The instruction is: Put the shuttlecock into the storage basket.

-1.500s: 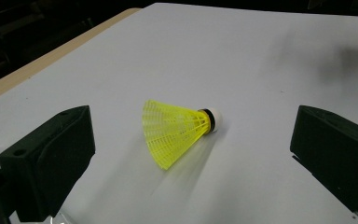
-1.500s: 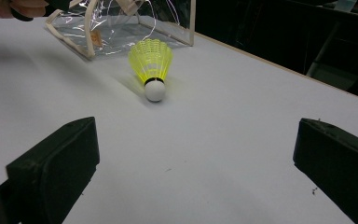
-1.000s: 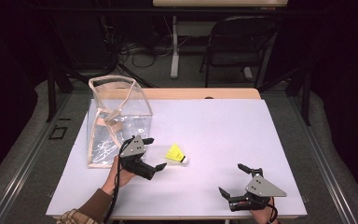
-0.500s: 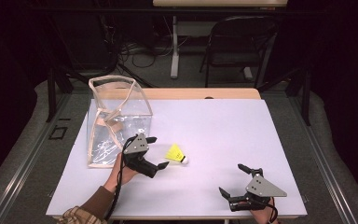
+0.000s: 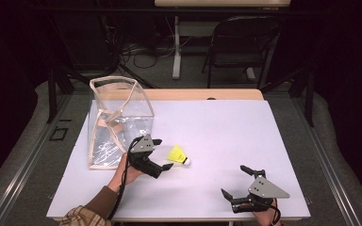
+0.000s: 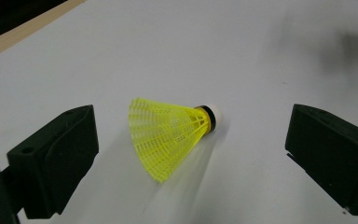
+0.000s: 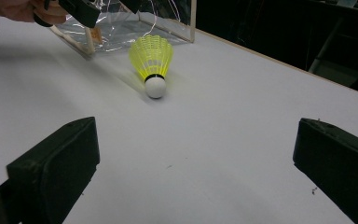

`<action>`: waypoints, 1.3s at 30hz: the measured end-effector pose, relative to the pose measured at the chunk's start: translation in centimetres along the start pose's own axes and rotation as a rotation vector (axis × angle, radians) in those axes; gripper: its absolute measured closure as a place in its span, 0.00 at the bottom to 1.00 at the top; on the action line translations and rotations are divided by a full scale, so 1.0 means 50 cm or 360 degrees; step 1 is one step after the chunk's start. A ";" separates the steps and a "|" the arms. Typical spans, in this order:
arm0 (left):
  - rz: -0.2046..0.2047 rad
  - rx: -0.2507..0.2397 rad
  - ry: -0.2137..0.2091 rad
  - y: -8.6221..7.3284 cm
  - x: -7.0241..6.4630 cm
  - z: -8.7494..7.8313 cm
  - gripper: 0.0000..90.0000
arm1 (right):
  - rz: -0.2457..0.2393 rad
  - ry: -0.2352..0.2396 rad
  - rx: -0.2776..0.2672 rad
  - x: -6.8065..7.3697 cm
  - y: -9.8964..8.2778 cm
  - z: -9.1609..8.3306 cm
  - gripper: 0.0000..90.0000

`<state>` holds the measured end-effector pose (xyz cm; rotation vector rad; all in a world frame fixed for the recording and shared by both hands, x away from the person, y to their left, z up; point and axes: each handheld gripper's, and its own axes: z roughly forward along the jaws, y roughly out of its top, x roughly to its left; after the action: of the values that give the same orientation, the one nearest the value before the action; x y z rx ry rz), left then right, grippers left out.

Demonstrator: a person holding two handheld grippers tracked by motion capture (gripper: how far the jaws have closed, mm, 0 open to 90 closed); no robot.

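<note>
Left hand-held gripper [image 5: 166, 154] is hovering low over the table [image 5: 226, 136] with its jaws standing wide apart, and I am lining it up on the yellow shuttlecock [image 5: 178, 154], which is lying on its side just beside the jaws, at about three o'clock from my left hand [image 5: 129, 172]. In the left gripper view the shuttlecock [image 6: 170, 135] is sitting between the two jaws, touching neither, skirt toward the left jaw and white cork tip toward the right. I am judging it to be very light, likely to roll or skid at a nudge, with a springy mesh skirt that would crush under a hard squeeze. The firm spot is the cork and the black band, so I am planning a gentle close there. At seven o'clock from it, the clear bag [image 5: 118, 122] is standing open. Right hand-held gripper [image 5: 242, 181] is resting at the table's near edge, about five o'clock, jaws also spread, well apart from everything.
</note>
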<state>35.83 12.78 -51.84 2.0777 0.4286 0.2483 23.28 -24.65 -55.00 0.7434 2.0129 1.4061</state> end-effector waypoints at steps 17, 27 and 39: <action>0.0027 0.0190 -0.0094 0.001 0.019 0.037 0.36 | -0.0006 -0.0003 0.0001 0.001 0.001 -0.002 0.00; -0.0016 0.0242 -0.0108 -0.004 0.039 0.049 0.54 | -0.0004 -0.0004 0.0004 0.002 0.000 -0.002 0.00; 0.0019 0.0284 -0.0143 -0.009 0.048 0.062 0.72 | -0.0001 0.0000 0.0011 0.002 -0.002 -0.002 0.00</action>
<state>39.00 11.51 -53.81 2.2567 0.3959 0.1263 23.11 -24.65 -55.06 0.7457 2.0189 1.3995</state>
